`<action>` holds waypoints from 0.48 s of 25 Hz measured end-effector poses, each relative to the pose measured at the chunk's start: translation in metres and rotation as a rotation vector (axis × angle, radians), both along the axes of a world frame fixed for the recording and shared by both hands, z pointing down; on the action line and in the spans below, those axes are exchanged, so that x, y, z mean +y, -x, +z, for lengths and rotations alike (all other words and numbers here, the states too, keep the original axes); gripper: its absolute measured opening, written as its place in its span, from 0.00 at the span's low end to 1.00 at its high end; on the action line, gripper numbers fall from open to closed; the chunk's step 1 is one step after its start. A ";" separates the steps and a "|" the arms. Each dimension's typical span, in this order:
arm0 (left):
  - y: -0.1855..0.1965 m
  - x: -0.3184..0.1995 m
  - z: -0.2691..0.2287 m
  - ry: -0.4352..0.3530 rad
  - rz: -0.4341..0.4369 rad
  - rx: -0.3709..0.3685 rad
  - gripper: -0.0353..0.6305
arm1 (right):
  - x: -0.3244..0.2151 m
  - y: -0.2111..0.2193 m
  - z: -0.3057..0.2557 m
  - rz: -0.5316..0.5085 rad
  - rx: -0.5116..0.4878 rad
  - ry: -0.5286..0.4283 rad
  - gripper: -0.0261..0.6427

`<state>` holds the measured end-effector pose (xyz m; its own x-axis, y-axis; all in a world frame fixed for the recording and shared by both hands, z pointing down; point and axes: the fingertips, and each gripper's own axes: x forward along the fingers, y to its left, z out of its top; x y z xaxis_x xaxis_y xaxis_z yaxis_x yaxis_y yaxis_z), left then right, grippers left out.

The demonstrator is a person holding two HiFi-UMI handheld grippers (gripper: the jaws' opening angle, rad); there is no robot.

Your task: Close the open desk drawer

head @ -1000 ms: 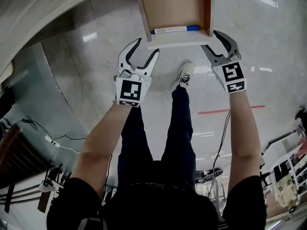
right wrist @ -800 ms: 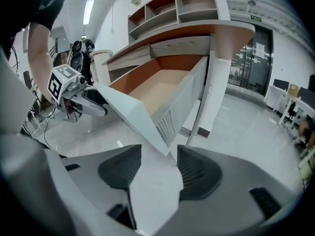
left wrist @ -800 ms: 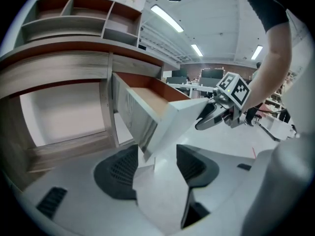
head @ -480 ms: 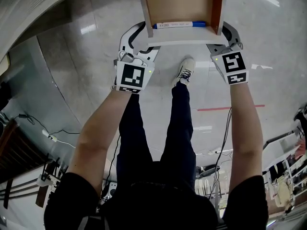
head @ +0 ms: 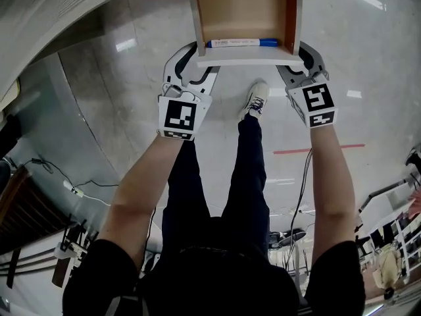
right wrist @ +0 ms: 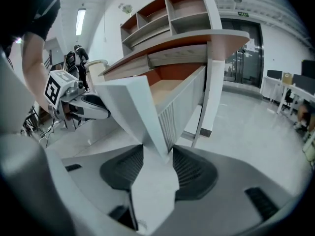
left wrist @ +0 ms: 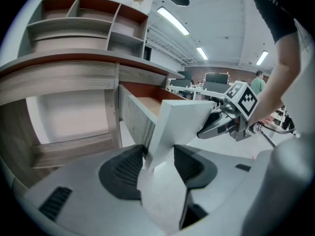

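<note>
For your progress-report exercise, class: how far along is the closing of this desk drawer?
Done: both grippers are in place, the left gripper at the left corner of the front panel, the right gripper at its right corner. In hand: their jaws have just been closing, with the panel between them. Left: the whole push; the drawer stands pulled out, a blue pen lying inside.

Drawer front (head: 250,56): smooth matt white laminate look
Drawer (head: 243,8) inside: pale matt wood-look board, 1 side wall reddish-brown
Desk (left wrist: 59,77): grey wood-grain laminate, matt
Pen (head: 240,43): glossy plastic, white barrel, blue cap
Floor (head: 375,64): polished pale stone look, glossy, mirrors ceiling lights
Trousers (head: 197,196): dark matt cloth
</note>
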<state>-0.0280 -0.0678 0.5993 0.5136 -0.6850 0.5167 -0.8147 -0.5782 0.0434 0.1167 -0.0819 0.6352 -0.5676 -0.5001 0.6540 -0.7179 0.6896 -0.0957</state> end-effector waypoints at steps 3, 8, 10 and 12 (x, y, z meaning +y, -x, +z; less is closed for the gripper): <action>0.002 0.003 -0.012 0.012 -0.027 0.018 0.35 | 0.005 0.000 -0.011 0.026 -0.026 0.004 0.34; 0.004 0.001 -0.026 0.026 -0.040 0.036 0.34 | 0.005 0.000 -0.028 0.084 -0.062 0.004 0.33; 0.005 0.000 -0.029 0.032 -0.043 0.040 0.34 | 0.006 0.000 -0.033 0.103 -0.070 -0.002 0.32; 0.004 0.003 -0.034 0.040 -0.045 0.042 0.34 | 0.009 -0.001 -0.038 0.119 -0.072 -0.004 0.32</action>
<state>-0.0324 -0.0650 0.5650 0.5046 -0.6871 0.5227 -0.8368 -0.5382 0.1005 0.1178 -0.0732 0.5973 -0.5494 -0.5691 0.6117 -0.7859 0.6006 -0.1471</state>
